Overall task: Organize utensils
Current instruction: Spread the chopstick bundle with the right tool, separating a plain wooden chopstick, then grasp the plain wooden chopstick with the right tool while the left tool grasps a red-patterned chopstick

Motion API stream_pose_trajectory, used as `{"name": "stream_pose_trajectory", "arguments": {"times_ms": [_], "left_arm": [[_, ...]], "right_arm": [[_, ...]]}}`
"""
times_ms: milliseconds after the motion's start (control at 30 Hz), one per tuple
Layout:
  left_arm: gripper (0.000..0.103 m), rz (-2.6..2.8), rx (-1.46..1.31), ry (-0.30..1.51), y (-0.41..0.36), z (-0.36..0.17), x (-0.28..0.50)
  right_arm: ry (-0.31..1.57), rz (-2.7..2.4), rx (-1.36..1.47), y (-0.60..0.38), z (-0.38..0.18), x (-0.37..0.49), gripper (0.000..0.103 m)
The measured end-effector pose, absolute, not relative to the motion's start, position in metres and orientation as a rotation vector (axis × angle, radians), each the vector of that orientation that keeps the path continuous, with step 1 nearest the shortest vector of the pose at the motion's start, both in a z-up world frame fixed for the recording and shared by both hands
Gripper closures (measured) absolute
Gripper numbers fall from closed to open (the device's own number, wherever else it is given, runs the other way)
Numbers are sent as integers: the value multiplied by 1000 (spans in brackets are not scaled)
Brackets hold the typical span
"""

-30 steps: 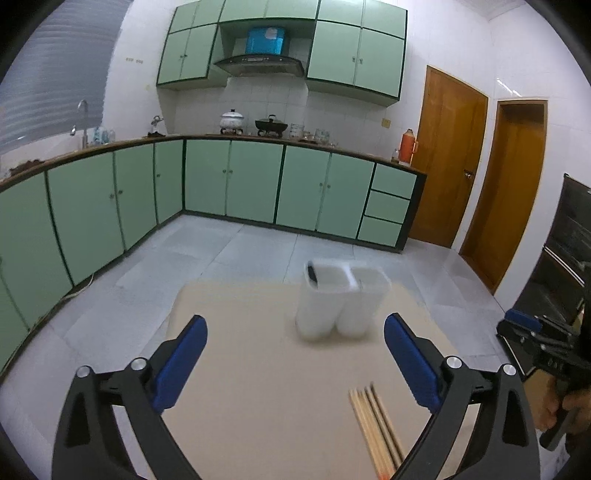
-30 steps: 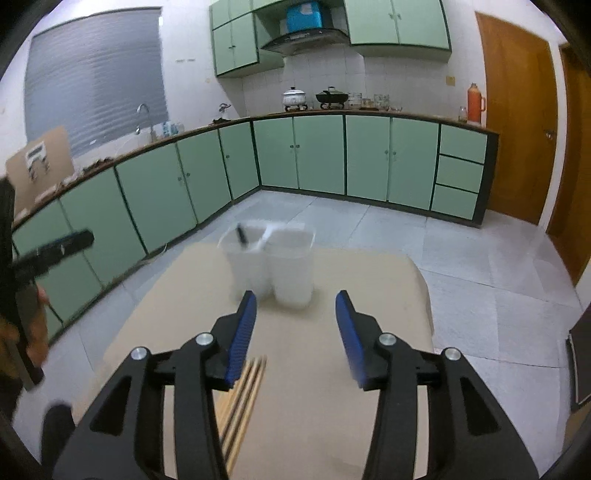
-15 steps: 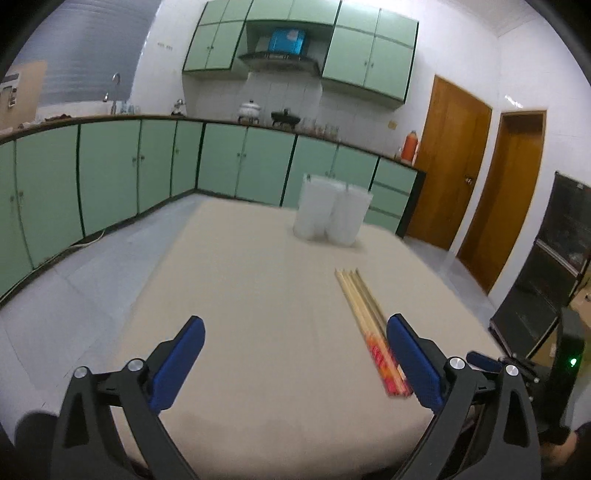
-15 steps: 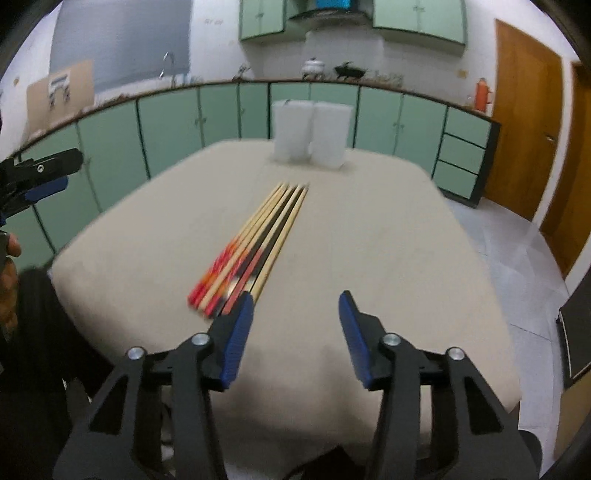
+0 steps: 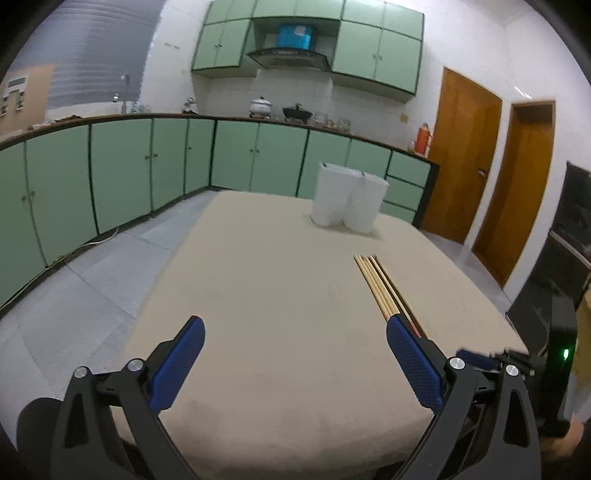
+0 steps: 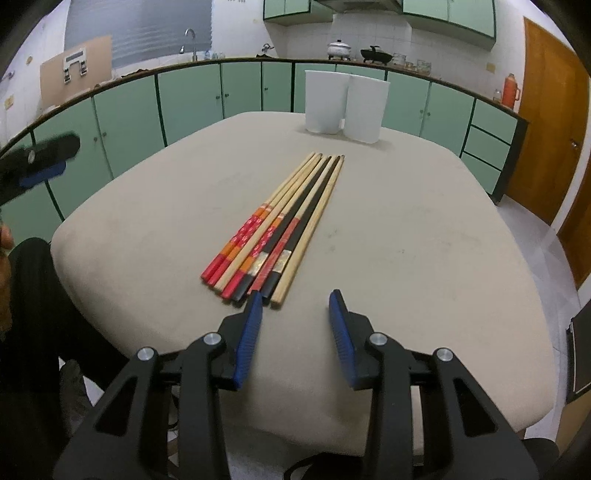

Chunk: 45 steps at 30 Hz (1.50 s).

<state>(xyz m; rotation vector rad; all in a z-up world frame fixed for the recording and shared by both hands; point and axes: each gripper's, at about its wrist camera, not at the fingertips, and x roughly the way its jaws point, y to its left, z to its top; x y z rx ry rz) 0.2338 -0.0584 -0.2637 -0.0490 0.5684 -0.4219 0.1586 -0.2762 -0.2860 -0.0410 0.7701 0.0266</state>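
With both claws dropped low to the beige padded table, now facing the row of red-, orange- and black-handled wooden chopsticks lying short of the paired white plastic holders. Right gripper empty, narrowing just beside the handle ends; left gripper wide, empty. Pickup apparently next.

no text, brand or number can be read in either view. the chopsticks carry red and gold patterned bands, but these show no letters. the blue box above the hood has a pale mark, too blurred to read.
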Motion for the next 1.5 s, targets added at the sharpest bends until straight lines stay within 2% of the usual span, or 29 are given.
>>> {"name": "stream_pose_trajectory", "arguments": {"times_ms": [633,1133,1400,1433,1500], "left_arm": [[7,-588,227,697,-161,-321,229],[7,-497,207,724,-146,-321,248],[12,-472,185,735,-139,-321,250],[13,-469,185,734,-139,-321,251],[19,-473,186,725,-141,-321,252]], "right_arm": [[765,-48,78,-336,-283,155,63],[782,-37,76,-332,-286,162,61],[783,-41,59,-330,-287,167,61],[787,-41,59,-330,-288,168,62],[788,-41,56,-329,-288,170,72]]}}
